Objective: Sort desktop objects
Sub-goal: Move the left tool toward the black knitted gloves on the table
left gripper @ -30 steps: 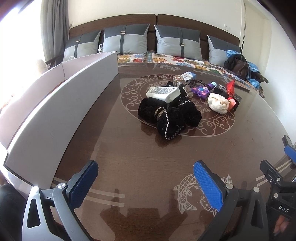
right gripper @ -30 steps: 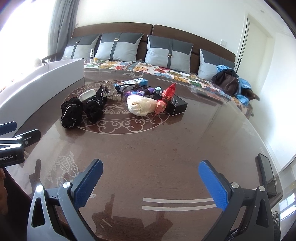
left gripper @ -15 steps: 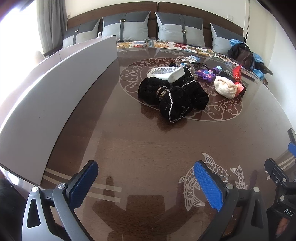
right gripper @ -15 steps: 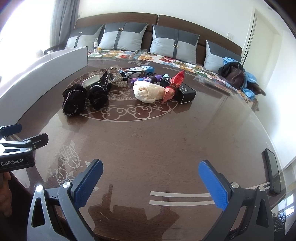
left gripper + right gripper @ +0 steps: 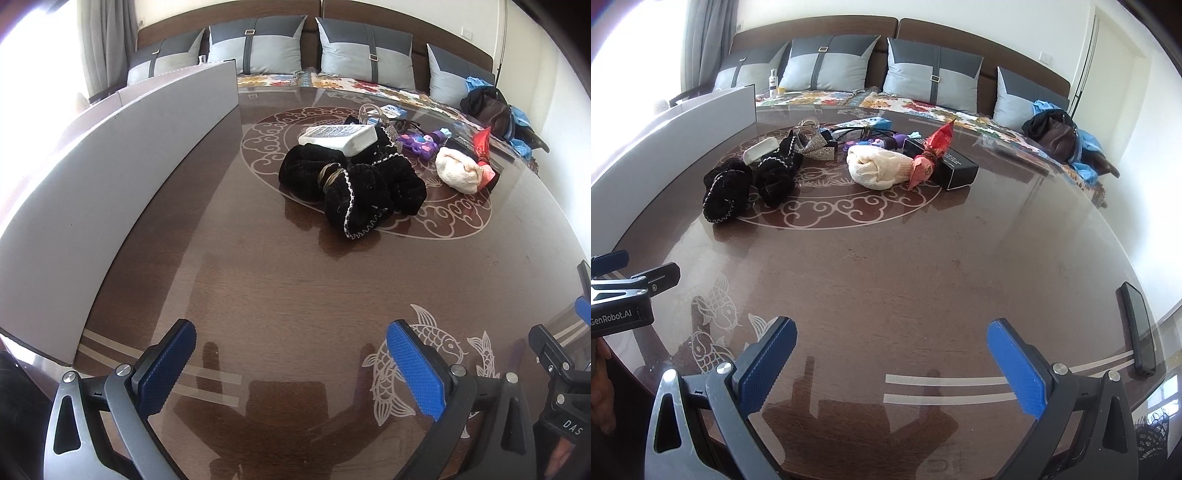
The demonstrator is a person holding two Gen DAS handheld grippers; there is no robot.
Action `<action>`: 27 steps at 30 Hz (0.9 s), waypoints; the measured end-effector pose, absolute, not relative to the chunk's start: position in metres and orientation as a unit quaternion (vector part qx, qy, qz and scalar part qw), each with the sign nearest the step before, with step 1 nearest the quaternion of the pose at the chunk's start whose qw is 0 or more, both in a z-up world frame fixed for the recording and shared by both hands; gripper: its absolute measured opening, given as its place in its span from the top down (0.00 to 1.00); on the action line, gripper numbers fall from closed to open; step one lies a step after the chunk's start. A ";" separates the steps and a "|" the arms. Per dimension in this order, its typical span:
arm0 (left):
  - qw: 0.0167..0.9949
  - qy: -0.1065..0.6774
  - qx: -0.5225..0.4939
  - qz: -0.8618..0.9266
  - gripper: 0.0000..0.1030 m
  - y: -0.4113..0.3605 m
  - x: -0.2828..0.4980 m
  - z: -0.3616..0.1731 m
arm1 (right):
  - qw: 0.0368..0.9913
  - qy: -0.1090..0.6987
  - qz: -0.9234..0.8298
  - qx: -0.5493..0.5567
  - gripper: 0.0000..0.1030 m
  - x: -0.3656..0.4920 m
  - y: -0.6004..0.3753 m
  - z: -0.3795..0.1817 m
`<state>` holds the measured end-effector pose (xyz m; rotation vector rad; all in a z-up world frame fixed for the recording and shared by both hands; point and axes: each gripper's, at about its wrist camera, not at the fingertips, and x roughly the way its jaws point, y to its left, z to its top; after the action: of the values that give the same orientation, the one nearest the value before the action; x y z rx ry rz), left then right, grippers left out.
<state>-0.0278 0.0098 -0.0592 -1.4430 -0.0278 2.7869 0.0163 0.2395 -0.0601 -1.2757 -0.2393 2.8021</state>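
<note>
The things to sort lay bunched on the pale cloud medallion at the middle of the dark glossy round bench [image 5: 258, 295]. Nearest the left side sat a heap of black velvet scrunchies with white stitched edging [image 5: 354, 184], and a white flat rectangular case [image 5: 338, 138] rested on top of the heap. Just beside these, toward the right, lay a cream knitted bundle [image 5: 877, 168], with a red and pink foil-wrapped packet [image 5: 929, 157] touching it and leaning against a black oblong box [image 5: 951, 168]. Behind them were a purple toy [image 5: 423, 142] and a glittery silver bow [image 5: 816, 147]. A long white low-walled tray [image 5: 110, 177] curved along the left edge of the bench, likely the place for sorted items.

The left tongs [image 5: 290, 363] were spread wide and held nothing, low over the near edge of the bench and well apart from the heap. The right tongs [image 5: 892, 360] were likewise wide and empty, and a dark phone [image 5: 1137, 328] lay flat near the right rim.

The step in hand appeared to be the first reach. It would go best by taking the case off first, since it rode loose on soft fabric, then pinching one scrunchie at its outer loop so its neighbours did not drag along.
</note>
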 end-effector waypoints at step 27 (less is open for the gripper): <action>0.006 0.002 -0.475 0.880 0.00 0.014 -0.033 -0.071 | 0.034 -0.056 0.895 -0.440 0.00 0.002 0.248 -0.080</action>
<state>-0.0331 0.0142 -0.0714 -1.4860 0.0066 2.7549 0.0025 0.2480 -0.0795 -1.3545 -0.1717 2.7545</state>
